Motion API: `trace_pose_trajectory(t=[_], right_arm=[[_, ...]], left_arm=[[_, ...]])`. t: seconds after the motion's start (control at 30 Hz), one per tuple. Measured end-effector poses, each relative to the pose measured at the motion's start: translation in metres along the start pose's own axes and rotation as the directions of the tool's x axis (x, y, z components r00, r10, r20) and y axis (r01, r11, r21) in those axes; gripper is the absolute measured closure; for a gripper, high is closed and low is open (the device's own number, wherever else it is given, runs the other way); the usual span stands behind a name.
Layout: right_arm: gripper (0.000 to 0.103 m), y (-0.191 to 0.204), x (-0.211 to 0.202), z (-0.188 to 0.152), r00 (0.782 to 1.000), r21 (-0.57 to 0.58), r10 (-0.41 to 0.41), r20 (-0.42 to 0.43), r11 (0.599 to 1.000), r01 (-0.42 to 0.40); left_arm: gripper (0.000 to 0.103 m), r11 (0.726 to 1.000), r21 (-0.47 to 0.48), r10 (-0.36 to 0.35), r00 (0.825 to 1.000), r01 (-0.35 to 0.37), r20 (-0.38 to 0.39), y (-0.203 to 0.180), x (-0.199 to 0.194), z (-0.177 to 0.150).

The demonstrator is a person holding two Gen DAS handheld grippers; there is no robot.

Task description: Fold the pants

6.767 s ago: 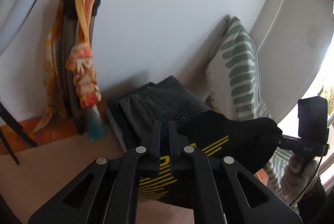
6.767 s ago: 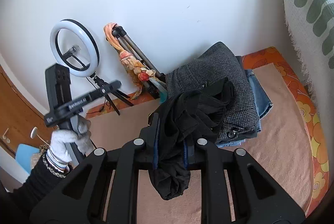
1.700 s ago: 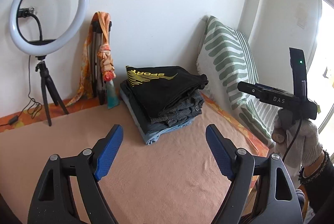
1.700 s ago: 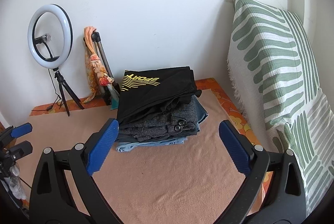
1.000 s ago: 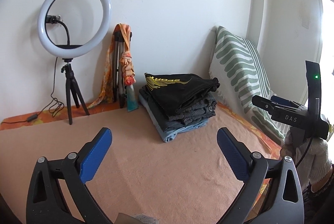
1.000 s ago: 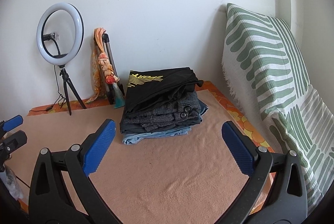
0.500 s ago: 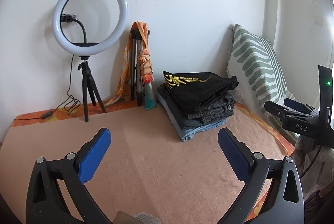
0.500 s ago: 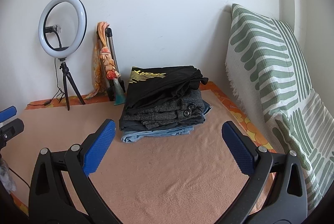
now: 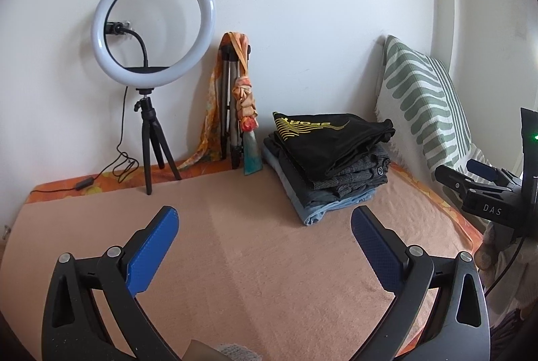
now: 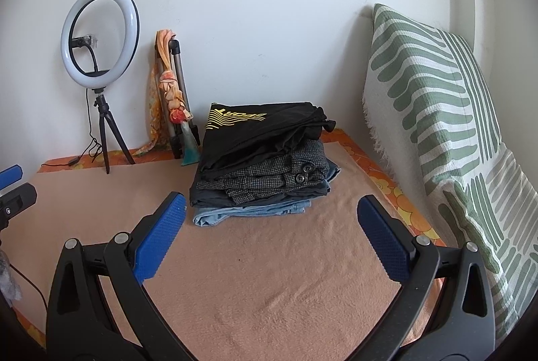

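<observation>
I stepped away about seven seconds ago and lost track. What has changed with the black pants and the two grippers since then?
Both grippers let go: the left gripper and right gripper, each shut on the black pants before, are now open and pulled back. The pants went from hanging between them to lying folded on top of the clothes pile. The pile, ring light and striped cushion stayed put.

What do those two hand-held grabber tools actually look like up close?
Each is a black plastic fork with triangular cut-outs and silver bolts. The left gripper and right gripper carry textured blue pads on their fingers. Seen from the left camera, the right tool's body reads "DAS" in white, shows a green light, trails a thin black cable, and sits in a pale knit glove.
</observation>
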State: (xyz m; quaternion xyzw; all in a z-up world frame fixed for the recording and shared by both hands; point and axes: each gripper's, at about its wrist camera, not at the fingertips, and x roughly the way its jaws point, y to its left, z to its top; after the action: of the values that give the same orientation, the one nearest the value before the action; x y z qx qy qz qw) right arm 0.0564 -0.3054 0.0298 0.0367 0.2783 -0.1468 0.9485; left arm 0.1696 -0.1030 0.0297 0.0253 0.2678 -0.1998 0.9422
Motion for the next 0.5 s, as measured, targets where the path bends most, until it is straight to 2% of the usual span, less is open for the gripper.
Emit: trace_pose_trajectory(t=[0.5], right_arm=[[0.0,0.0001,0.001,0.001,1.0,-0.005,0.004,0.003,1.0,-0.004]], left_arm=[[0.001,1.0,0.011,-0.003,1.0,0.003,0.002,0.0005,-0.0003,0.0006]])
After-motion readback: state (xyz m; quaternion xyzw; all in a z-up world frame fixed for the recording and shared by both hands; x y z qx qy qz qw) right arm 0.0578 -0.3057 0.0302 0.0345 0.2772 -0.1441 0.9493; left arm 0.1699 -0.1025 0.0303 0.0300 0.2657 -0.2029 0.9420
